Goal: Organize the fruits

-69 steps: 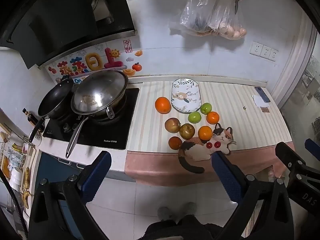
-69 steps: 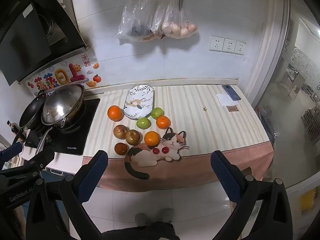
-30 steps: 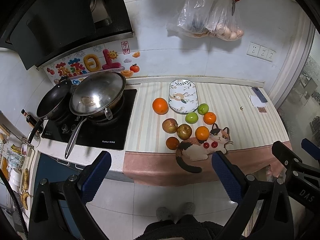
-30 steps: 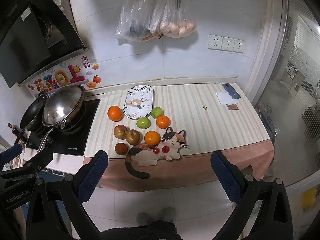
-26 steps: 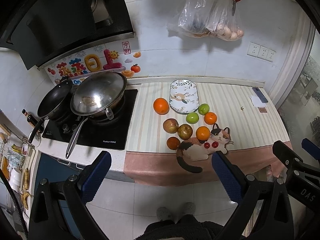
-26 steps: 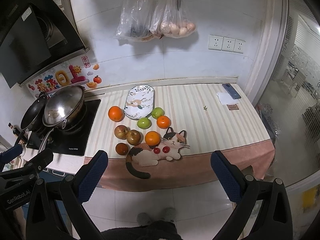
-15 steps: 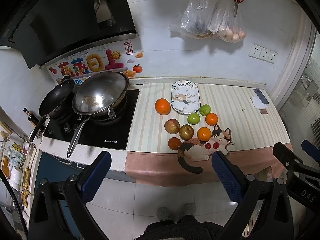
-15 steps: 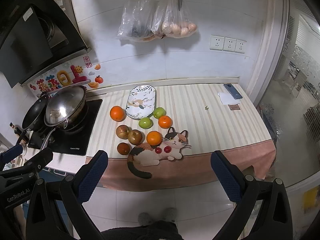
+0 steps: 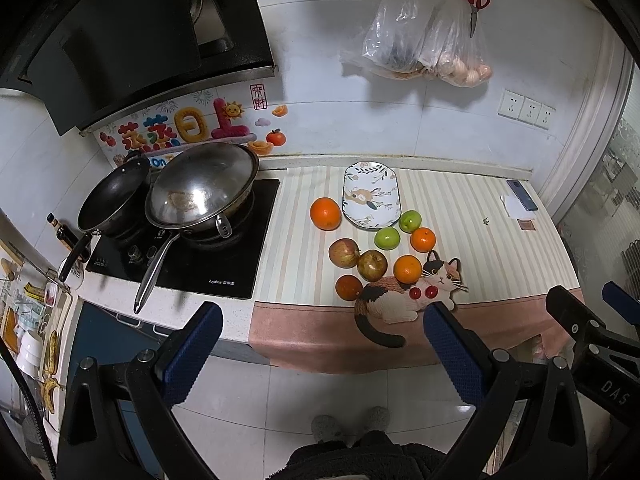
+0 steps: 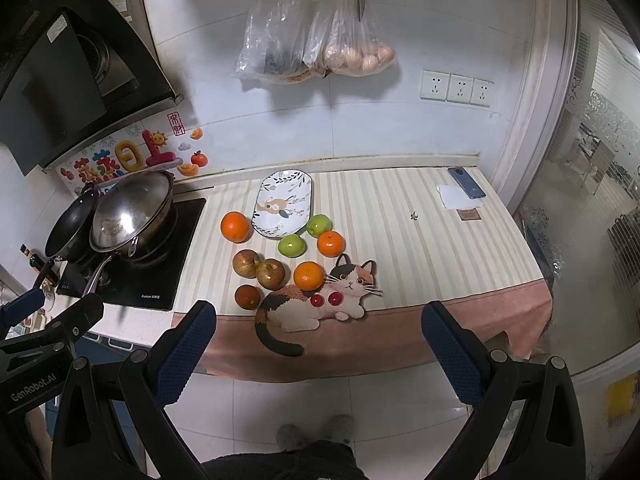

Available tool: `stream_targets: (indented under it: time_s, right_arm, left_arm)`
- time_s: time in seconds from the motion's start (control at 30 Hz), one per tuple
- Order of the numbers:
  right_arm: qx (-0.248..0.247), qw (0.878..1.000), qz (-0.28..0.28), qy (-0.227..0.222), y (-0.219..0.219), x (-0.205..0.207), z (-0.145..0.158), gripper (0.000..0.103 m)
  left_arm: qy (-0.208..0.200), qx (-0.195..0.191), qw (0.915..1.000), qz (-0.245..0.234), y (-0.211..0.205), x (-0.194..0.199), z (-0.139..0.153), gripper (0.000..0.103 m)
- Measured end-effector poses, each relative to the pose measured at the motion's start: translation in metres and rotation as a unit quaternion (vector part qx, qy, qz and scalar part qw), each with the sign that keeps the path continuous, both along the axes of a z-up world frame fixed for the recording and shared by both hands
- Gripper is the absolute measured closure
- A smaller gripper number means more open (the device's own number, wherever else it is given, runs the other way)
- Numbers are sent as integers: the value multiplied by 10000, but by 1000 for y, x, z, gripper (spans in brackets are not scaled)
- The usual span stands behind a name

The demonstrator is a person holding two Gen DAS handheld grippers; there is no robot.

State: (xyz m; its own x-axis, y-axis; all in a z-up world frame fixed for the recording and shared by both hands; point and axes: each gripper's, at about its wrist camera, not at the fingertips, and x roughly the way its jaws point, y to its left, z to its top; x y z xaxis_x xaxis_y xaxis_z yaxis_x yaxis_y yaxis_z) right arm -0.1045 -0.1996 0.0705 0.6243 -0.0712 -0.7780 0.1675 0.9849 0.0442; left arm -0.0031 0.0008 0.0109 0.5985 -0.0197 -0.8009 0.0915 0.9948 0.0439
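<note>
Orange and green fruits (image 9: 378, 248) lie loose on the striped counter beside the oval plate (image 9: 371, 194), which holds nothing, so by my judgement the sorting has not begun. Plate's long axis runs toward the wall. Left gripper (image 9: 322, 350) and right gripper (image 10: 318, 350) hang spread wide, well short of the counter.

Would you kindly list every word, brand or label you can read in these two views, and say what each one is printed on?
"GenRobot.AI": on the left gripper body, seen from the right wrist view.
"DAS": on the right gripper body, cut off by the left wrist view's edge.
"蒸蒸日上": colourful wall sticker behind the wok.
"On": partly hidden sticker below it.
Red seal sticker: two characters, too small to read.
Cooktop brand print: too blurred to read.
</note>
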Motion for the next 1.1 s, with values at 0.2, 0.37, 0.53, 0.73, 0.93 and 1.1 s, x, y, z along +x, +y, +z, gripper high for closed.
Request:
stream_targets:
  time_s: [0.2,0.37,0.53,0.73,0.93,1.1]
  right_arm:
    - [24,10000,4,5,-1,-1,0,0]
    - [15,10000,-2,-2,1,-1,0,0]
    - [37,10000,-1,-5,3,-1,2,0]
    - [47,10000,-21,-14,17,-5,2,0]
    - [234,9995,-182,-71,16,-2,0,0]
    - [591,9977,-308,-119,7,12,-12,0]
  left_arm:
    - [-12,3,10000,3,0,1,0,0]
    - [-9,3,10000,8,-1,0,0,0]
    - [-13,11,10000,13,0,2,2,0]
    - [-26,-6,10000,-9,0,2,4,0]
    - [-40,-71,9999,-65,2,10,4,0]
    - [-78,-34,10000,7,11,36,-12,0]
